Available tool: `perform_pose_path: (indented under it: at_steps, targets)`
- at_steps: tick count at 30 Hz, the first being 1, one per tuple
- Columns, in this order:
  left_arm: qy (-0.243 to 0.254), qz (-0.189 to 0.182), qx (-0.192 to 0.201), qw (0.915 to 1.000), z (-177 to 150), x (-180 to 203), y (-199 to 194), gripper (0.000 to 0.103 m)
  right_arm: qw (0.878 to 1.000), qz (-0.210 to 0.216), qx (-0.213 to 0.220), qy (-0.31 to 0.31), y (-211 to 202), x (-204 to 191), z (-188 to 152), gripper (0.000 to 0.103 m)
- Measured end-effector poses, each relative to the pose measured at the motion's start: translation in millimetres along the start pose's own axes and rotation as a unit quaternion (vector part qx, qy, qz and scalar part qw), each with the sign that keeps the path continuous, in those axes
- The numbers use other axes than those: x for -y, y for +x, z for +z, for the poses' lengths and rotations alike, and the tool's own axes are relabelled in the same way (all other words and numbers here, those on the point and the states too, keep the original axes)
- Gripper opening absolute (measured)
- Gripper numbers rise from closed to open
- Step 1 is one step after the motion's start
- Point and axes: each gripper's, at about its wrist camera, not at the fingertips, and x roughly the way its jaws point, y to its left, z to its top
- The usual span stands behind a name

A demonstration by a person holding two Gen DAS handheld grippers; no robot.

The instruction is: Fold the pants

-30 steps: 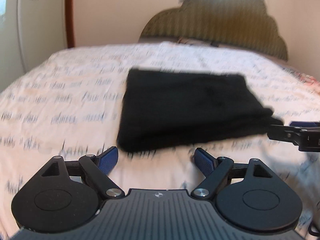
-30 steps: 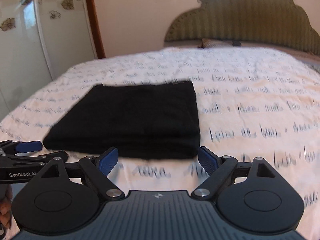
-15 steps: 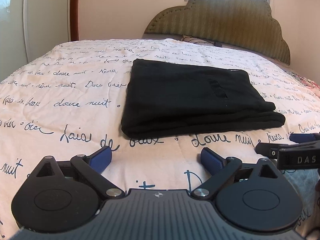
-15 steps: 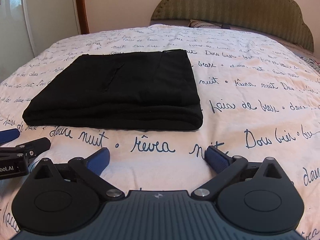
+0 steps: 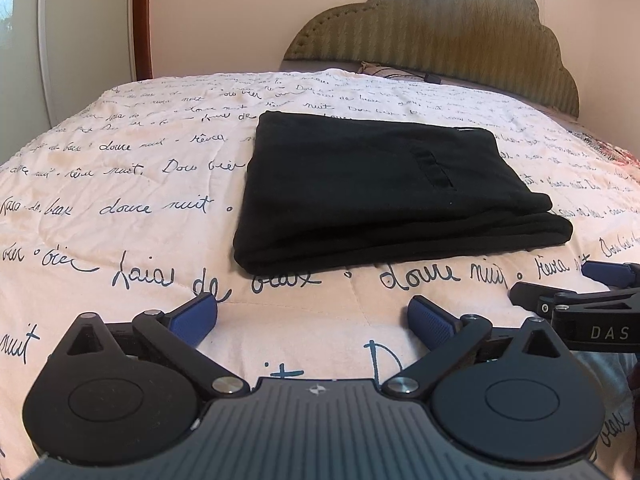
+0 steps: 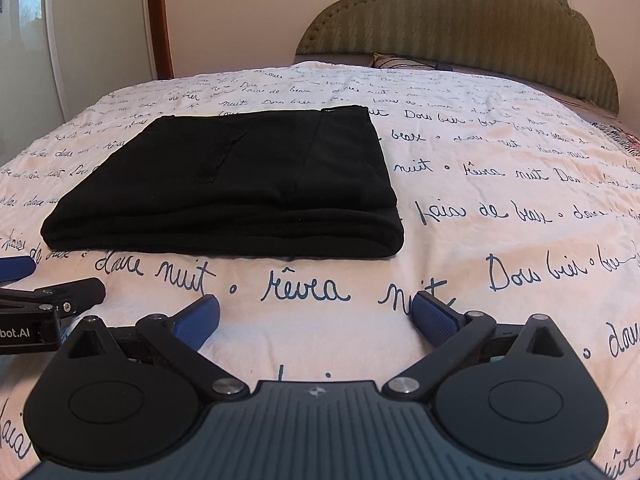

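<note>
Toward the middle of the bed (image 5: 120, 168), nearer its foot edge than the headboard (image 5: 440, 40): black pants (image 5: 380, 188), folded into a flat rectangular stack, several layers visible along the near fold. Lying flat on the script-printed bedcover (image 6: 500, 184), corners roughly squared, one near corner bulging slightly outward in the left wrist view. Pocket seam visible on the top layer. Touched by neither tool.

Short of the stack, over the bedcover near the foot edge: left gripper (image 5: 312, 316), jaws wide apart, blue pads (image 5: 196, 316) empty, nothing between them. Clear gap of printed cloth between pads and the near fold of the pants.

Beside it, likewise short of the stack: right gripper (image 6: 316, 316), jaws wide apart, blue pads (image 6: 434, 318) empty. Seen also at the right edge of the left wrist view, fingers parted, just off the near right corner of the stack. Left tool seen in turn at the left edge of the right wrist view, fingers parted, off the near left corner.

Beyond the head edge of the bed: padded, scallop-topped headboard against a pale wall (image 5: 224, 16). Pillow edge (image 6: 396, 60) just showing at its base. White flower-patterned wardrobe (image 6: 80, 20) along the left side of the bed.
</note>
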Motion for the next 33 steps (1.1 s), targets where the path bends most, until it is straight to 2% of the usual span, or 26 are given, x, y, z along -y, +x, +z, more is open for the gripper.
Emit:
perform_pose_path:
  at_steps: [33]
  targets:
    - [0.001, 0.003, 0.003, 1.0000, 0.2, -0.1, -2.4, 0.103, 1.000, 0.005, 0.004, 0.007, -1.3, 1.4, 0.3, 0.103]
